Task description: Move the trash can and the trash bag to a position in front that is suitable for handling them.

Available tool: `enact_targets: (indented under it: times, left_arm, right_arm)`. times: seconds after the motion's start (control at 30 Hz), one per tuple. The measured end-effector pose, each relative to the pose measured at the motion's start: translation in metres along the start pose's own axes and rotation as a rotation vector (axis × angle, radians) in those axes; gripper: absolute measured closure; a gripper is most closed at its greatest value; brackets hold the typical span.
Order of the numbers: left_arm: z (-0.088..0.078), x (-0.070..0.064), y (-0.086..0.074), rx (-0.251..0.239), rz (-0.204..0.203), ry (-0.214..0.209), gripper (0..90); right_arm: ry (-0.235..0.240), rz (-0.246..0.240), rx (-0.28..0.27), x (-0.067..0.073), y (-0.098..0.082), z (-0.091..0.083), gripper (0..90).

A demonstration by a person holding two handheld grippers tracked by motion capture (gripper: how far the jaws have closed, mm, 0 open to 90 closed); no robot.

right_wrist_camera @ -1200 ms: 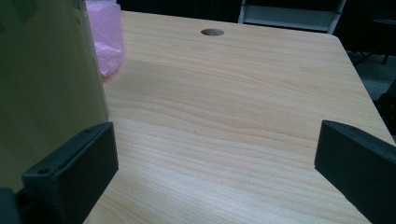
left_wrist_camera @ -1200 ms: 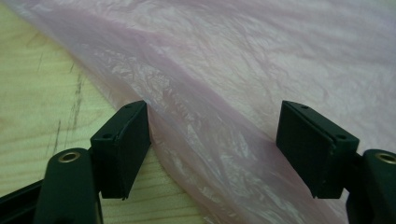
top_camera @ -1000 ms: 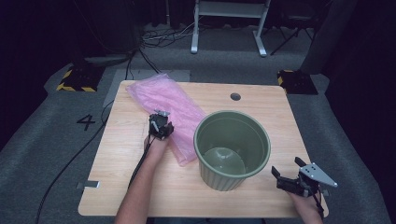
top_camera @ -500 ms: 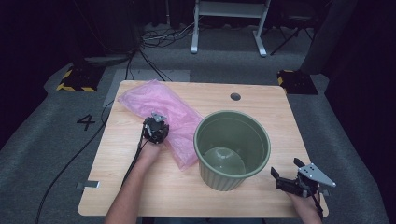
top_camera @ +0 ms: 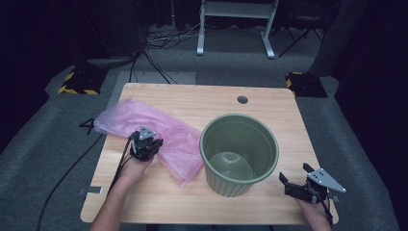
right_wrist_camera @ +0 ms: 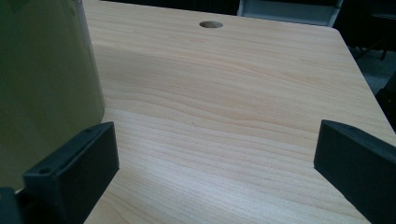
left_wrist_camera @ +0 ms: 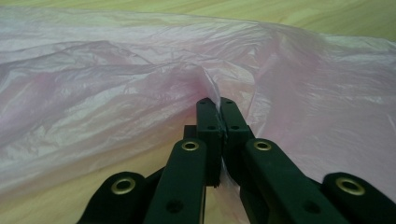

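Note:
A thin pink plastic bag (top_camera: 168, 132) lies crumpled on the left half of the wooden table (top_camera: 269, 108), and its left end reaches the table's edge. My left gripper (top_camera: 146, 139) sits on the bag's near side and is shut on a pinched fold of it. In the left gripper view the jaws (left_wrist_camera: 216, 103) meet on the raised film of the bag (left_wrist_camera: 116, 84). A green plastic bucket (top_camera: 226, 185) stands upright and empty right of the bag. My right gripper (top_camera: 293, 172) rests open at the front right corner, beside the bucket (right_wrist_camera: 42, 84), its jaws (right_wrist_camera: 212, 144) holding nothing.
A round cable hole (top_camera: 242, 99) is in the table's far side, also in the right gripper view (right_wrist_camera: 210, 24). Bare wood lies between the bucket and the right edge. A black cable (top_camera: 72, 168) trails off the left gripper down to the floor.
My left gripper has moved left and toward the near edge with the bag pinched in it, dragging the bag leftward across the table. The right gripper has stayed put.

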State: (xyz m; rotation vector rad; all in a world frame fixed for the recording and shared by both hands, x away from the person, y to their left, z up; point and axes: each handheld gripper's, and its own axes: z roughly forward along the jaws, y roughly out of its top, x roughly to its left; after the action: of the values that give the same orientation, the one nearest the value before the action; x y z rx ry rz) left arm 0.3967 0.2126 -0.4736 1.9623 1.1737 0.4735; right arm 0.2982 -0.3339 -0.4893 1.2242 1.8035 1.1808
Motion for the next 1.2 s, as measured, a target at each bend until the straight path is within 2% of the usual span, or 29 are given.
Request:
enact_targets:
  times: [0.07, 0.23, 0.3, 0.43, 0.57, 0.7, 0.83, 0.97, 1.07, 1.17, 1.2]
  left_arm:
    - [-0.007, 0.005, -0.006, 0.005, 0.021, -0.016, 89.1]
    - [-0.026, 0.017, -0.023, -0.003, 0.039, -0.113, 88.9]
    - [-0.033, 0.018, -0.031, -0.007, 0.046, -0.131, 88.8]
    - [-0.047, 0.016, -0.048, -0.022, 0.070, -0.186, 88.7]
    - [-0.059, 0.015, -0.060, -0.014, 0.093, -0.220, 88.4]
    - [-0.075, 0.011, -0.070, -0.025, 0.110, -0.283, 88.3]
    - [-0.089, 0.004, -0.078, -0.036, 0.144, -0.352, 88.3]
    - [-0.095, -0.003, -0.081, -0.030, 0.172, -0.416, 88.1]
    - [-0.095, -0.007, -0.080, -0.017, 0.191, -0.493, 88.2]
    - [-0.091, -0.011, -0.078, -0.002, 0.217, -0.511, 87.7]
    - [-0.089, -0.012, -0.076, 0.000, 0.222, -0.480, 86.1]
  right_arm:
    - [0.001, 0.004, 0.001, 0.001, 0.000, 0.000, 0.2]
    - [-0.001, 0.004, 0.007, 0.002, -0.001, 0.001, 0.2]
    - [0.000, 0.001, 0.006, 0.002, 0.000, 0.001, 0.2]
    - [-0.005, 0.002, 0.007, 0.002, 0.000, 0.001, 0.2]
    - [-0.009, 0.000, 0.009, 0.001, -0.001, 0.002, 0.2]
    - [-0.012, 0.002, 0.008, 0.001, 0.000, 0.002, 0.2]
    - [-0.010, -0.002, 0.013, 0.003, 0.000, 0.004, 0.2]
    - [-0.008, -0.004, 0.017, 0.003, -0.001, 0.005, 0.3]
    - [-0.007, -0.006, 0.019, 0.004, -0.001, 0.005, 0.3]
    - [-0.009, -0.003, 0.022, 0.003, -0.001, 0.005, 0.4]
    - [-0.010, -0.005, 0.021, 0.003, -0.002, 0.005, 0.4]
